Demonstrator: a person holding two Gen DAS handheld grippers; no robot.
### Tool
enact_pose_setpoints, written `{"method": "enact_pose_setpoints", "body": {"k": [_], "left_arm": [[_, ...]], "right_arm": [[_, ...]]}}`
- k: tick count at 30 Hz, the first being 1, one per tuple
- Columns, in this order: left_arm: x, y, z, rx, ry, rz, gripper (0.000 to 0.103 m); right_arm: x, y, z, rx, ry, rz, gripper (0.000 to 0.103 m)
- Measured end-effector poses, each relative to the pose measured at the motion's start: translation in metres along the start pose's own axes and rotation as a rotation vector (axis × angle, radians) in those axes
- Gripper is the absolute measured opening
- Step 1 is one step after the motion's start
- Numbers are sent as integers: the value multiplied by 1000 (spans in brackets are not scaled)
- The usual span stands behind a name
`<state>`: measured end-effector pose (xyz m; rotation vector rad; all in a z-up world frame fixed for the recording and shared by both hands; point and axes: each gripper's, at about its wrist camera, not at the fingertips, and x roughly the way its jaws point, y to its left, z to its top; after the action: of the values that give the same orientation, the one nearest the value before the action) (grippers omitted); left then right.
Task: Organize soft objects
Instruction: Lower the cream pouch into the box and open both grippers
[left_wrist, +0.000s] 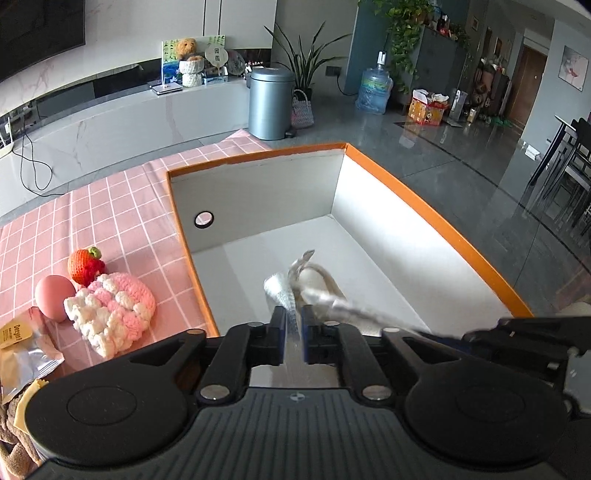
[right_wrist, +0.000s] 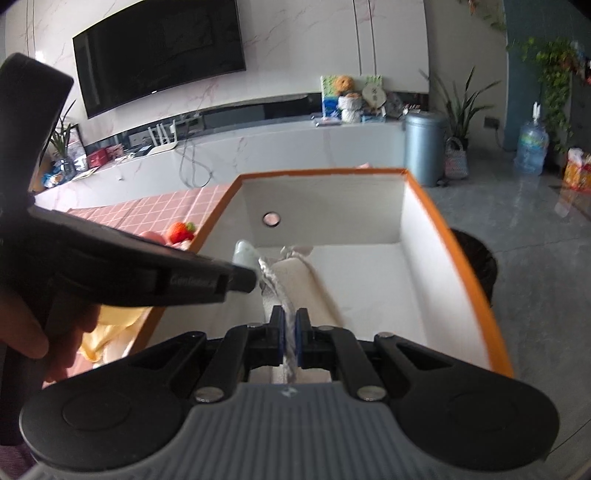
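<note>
The large open cardboard box with orange rim and white inner walls (left_wrist: 436, 206) is taken as the landmark; it stands on the counter covered with a pink checked cloth (left_wrist: 110, 206). Inside the box, over its white floor, a pale white-grey soft cloth item (left_wrist: 314, 284) is held up by both tools. The left gripper (left_wrist: 293, 332) is seen clamped on one strip of the cloth, its blue pads pressed together on the fabric; the right gripper (right_wrist: 290, 334) is likewise closed on another part of the same cloth. In the right wrist view the left gripper's black body (right_wrist: 147, 273) is seen crossing in from the box's left wall.

Outside the box, to its left, a pink-and-white crocheted hat (left_wrist: 114, 310), a pink egg-shaped ball (left_wrist: 54, 295) and a red crocheted strawberry (left_wrist: 84, 265) are laid on the counter, not yet stowed.

Several risks are judged from here. If one grip is released before the other, the cloth could be dragged sideways and left draped over the box's orange rim. If the two tools are pulled apart, the fabric could be stretched or slipped from the pads. With both tools crowded in the near end of the box, a wall could be knocked and the box shifted toward the counter edge at its far side.
</note>
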<state>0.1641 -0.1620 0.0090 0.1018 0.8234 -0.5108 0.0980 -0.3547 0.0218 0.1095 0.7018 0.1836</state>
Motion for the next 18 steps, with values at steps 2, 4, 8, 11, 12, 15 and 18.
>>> {"method": "enact_pose_setpoints", "body": {"k": [2,4,8,11,12,15,18], "left_arm": [[-3,0,1,2,-8,8,20],[-7,2,3,-8,-20,9,26],[-24,8,5,-32,-71,6,36],[-36,11,6,-38,-106,9,40],[-40,11,5,-39,-112,12,40],[-47,14,1,-42,-120,23,40],[-52,19,-4,-68,-123,23,40]], "right_arm": [[1,2,-1,14,16,16,3],[4,5,-1,18,28,19,3],[11,10,-3,36,71,42,3],[18,16,-4,31,100,55,4],[20,19,-5,28,107,54,4],[26,24,-5,41,138,63,8],[29,26,-6,52,160,75,13]]}}
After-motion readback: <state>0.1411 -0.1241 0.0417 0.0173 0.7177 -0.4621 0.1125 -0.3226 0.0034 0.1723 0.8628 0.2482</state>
